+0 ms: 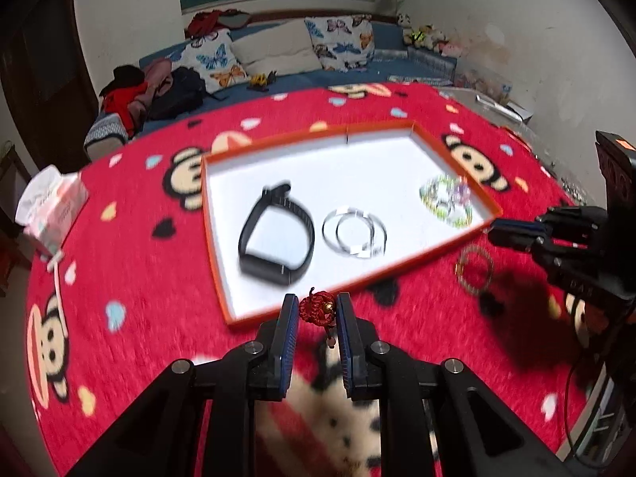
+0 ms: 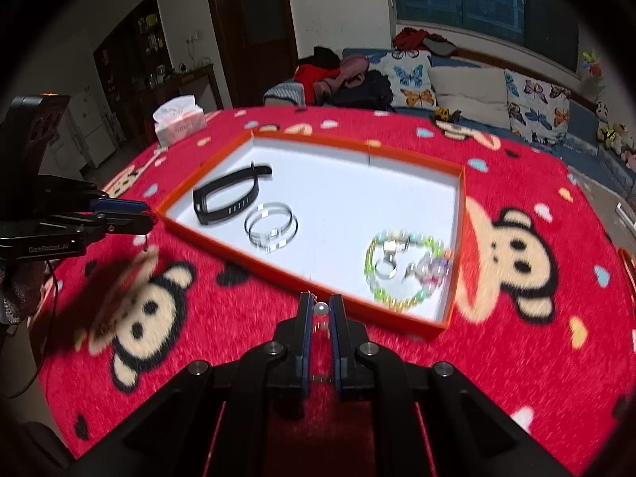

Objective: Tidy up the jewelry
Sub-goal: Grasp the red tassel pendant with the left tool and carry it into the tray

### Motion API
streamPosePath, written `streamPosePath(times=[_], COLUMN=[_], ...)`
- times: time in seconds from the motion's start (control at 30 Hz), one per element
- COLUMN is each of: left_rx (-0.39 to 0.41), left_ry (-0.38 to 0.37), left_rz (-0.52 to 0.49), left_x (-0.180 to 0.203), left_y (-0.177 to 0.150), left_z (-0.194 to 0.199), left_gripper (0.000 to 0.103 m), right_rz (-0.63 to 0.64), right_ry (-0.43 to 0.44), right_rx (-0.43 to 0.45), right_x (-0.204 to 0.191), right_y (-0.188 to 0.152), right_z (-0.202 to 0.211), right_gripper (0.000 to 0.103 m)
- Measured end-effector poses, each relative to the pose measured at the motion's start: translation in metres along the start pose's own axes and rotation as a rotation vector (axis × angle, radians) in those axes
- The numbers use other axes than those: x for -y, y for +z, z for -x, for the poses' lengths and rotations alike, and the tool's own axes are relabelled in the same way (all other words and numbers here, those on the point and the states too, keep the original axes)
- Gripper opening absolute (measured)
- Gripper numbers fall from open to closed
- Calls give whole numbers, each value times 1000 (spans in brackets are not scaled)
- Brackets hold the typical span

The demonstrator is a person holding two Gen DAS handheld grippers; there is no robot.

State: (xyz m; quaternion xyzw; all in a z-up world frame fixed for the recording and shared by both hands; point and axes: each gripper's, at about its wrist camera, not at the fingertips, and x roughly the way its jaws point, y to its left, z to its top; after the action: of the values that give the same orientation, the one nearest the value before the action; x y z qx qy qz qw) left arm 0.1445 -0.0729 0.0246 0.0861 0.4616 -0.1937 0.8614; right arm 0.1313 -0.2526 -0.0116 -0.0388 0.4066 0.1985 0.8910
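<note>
Red plush cloth with monkey faces covers my tabletop [image 2: 516, 377]; soft pile, small pieces may snag or sink in it. Orange-rimmed tray [image 2: 457, 310], white floor, shallow wall, light card by the look of it. Within it: black wristband [image 1: 276, 234], flexible and likely grippy, best taken across the strap; two silver bangles [image 1: 353, 234], overlapping, stiff and probably slippery, best taken across the wire; pastel bead bracelet [image 2: 405, 266], loose string of beads, with a ring and small bits inside its loop. Gold bead bracelet [image 1: 475, 272] lies on the cloth just outside the tray's near rim, not yet stowed. My left tongs [image 1: 318, 310] pinch a red knotted cord charm [image 1: 317, 307], soft, light, tail dangling. My right tongs [image 2: 320, 310] pinch a pearl piece [image 2: 320, 309] near the rim: round, slick, apt to slip out.
</note>
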Motion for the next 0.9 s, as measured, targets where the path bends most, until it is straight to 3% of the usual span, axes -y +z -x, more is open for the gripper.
streamPosePath(times=[0.37,0.9], left_rx=[-25,-118], left_ry=[-2,3], left_rz=[-43,-23], left_x=[12,7], left_y=[43,45], left_z=[-39,-81], left_gripper=[20,24], right_rz=[-10,-49], right_ry=[-27,-16], right_rx=[34,-51], right_x=[16,30], right_y=[30,23], right_z=[-11,-49], right_gripper=[10,10])
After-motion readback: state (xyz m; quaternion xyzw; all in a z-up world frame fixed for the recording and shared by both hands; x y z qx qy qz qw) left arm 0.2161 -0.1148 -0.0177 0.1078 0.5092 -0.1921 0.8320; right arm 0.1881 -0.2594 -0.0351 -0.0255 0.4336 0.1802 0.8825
